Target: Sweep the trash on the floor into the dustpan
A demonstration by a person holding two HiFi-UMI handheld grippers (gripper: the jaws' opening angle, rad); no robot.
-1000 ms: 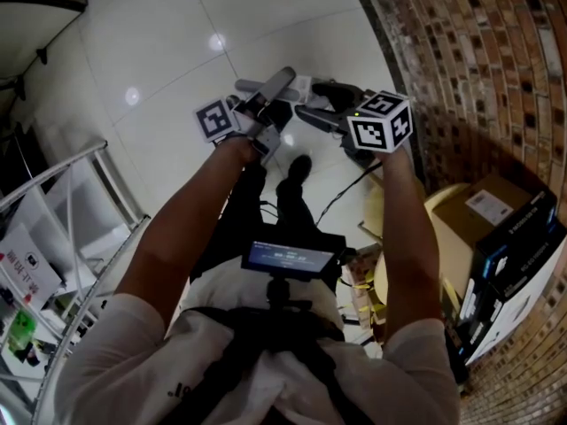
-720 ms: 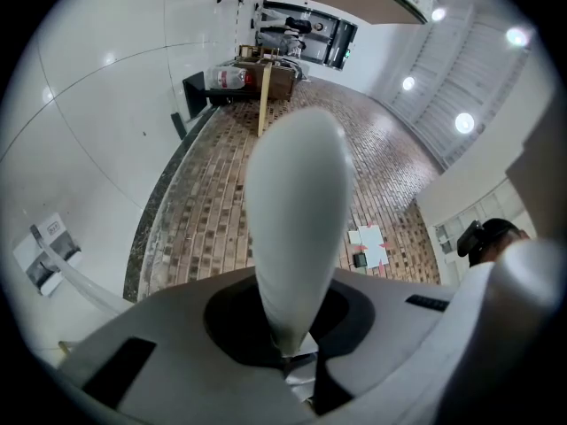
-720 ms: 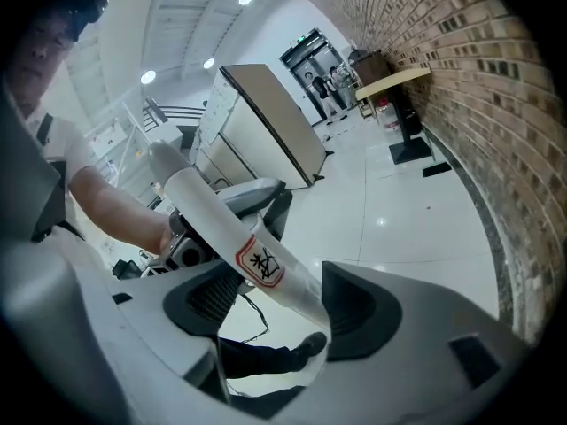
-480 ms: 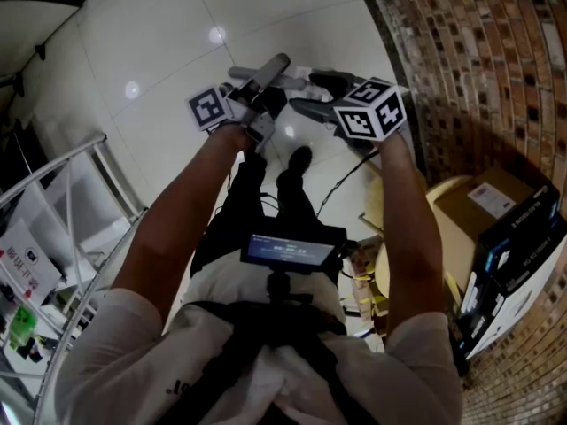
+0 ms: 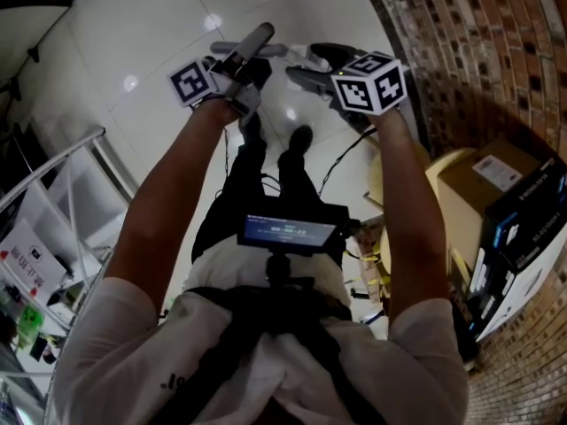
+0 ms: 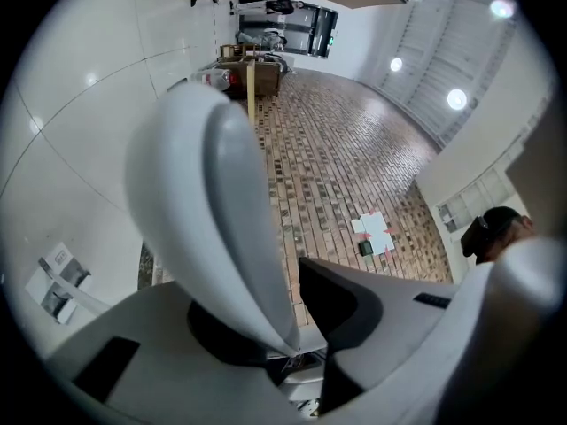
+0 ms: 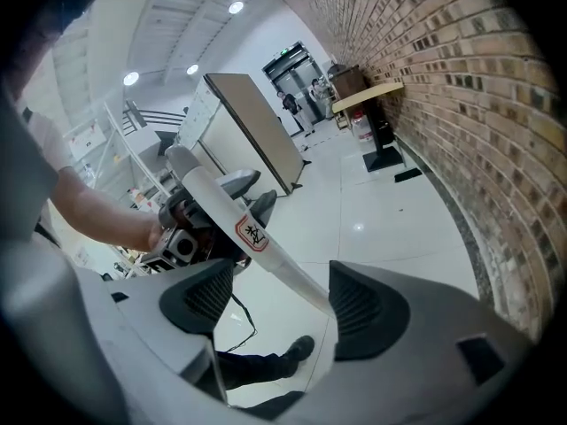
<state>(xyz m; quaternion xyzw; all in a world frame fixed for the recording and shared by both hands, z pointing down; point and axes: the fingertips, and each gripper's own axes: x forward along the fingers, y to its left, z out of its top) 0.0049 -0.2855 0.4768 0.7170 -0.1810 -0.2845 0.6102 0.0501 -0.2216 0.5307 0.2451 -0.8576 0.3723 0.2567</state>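
Note:
A long pale grey handle [image 6: 226,211] runs up between the jaws of my left gripper [image 6: 275,308]. Those jaws have just been opening, and the dark right pad [image 6: 341,299] stands a little off the handle. The same handle [image 7: 257,237], with a red-edged sticker, also crosses between the jaws of my right gripper [image 7: 279,304]. These jaws too have been opening; they stand wide and do not press on it. In the head view, left gripper [image 5: 241,56] and right gripper [image 5: 310,65] are side by side above the person's shoes [image 5: 299,138]. No trash or dustpan shows.
A brick wall [image 5: 478,51] curves along the right, with a cardboard box [image 5: 496,193] and black boxes [image 5: 523,237] at its foot. A metal rack [image 5: 80,202] stands at the left. A cable [image 5: 345,171] trails over the white tiled floor [image 5: 159,25].
The head view has shifted a little, so both grippers sit higher in the picture. They keep their places beside each other and above the shoes.

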